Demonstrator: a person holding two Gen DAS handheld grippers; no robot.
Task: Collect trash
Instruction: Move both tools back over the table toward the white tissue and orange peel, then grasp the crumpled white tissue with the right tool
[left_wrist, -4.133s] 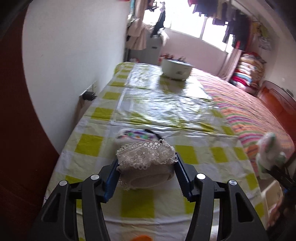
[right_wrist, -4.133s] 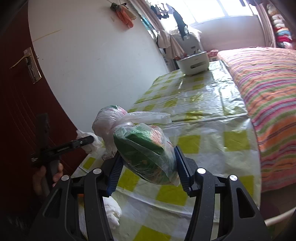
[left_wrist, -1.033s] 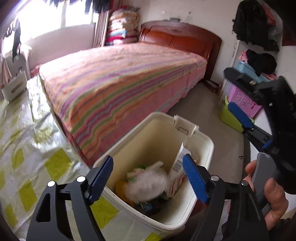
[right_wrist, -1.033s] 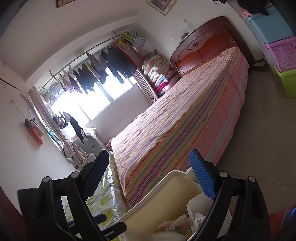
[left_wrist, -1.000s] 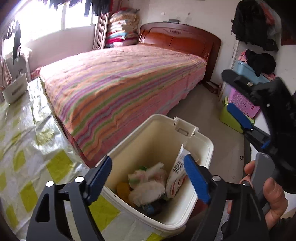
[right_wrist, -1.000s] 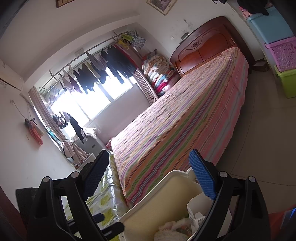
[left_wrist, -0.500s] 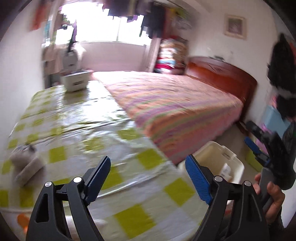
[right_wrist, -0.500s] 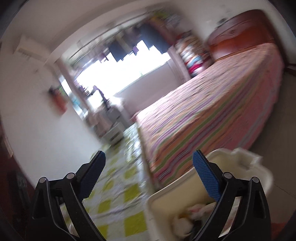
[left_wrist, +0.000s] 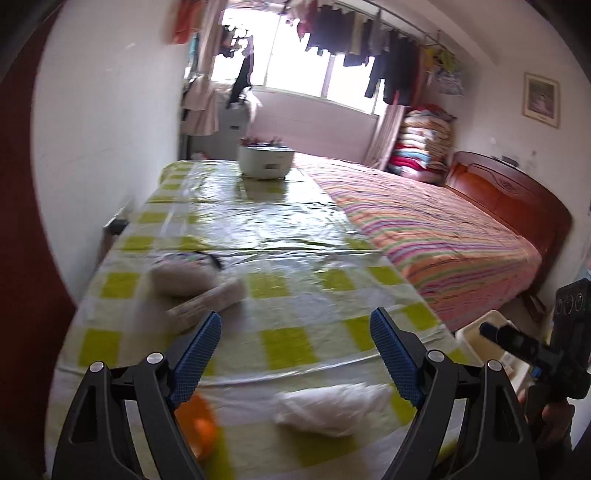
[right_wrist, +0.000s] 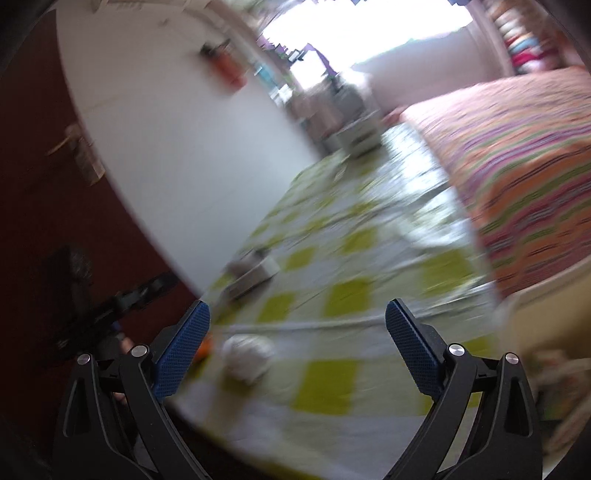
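A: While the left wrist view is fairly sharp, what does it show between the fingers?

B: Nothing is held. The left gripper (left_wrist: 295, 336) stands released and spread wide above the counter (left_wrist: 295, 254). A crumpled white plastic bag (left_wrist: 332, 408) lies just below the gap, nearer the right finger. An orange scrap (left_wrist: 197, 424) sits under the left finger (left_wrist: 195, 356), partly hidden. Beyond the left fingertip lies a beige roll or bundle (left_wrist: 207, 295), too blurred to name.

A: And the bin?

B: The cream trash bin (left_wrist: 480, 332) shows only as a rim outside the right finger, off the counter's edge, beside the right gripper (left_wrist: 517, 341).

A: What of the right wrist view?

B: It is heavily smeared. The right gripper (right_wrist: 295, 332) is also released and empty. A white crumpled wad (right_wrist: 247, 356) lies between the fingers, closer to the left one, probably that same bag. The orange scrap (right_wrist: 205, 347) peeks beside the left finger.

A: How should the pick go?

B: Judging by this, one gripper should settle first, centre the bag between its fingers, press low against the counter and close fully, since thin plastic slips. The other could take the orange scrap.
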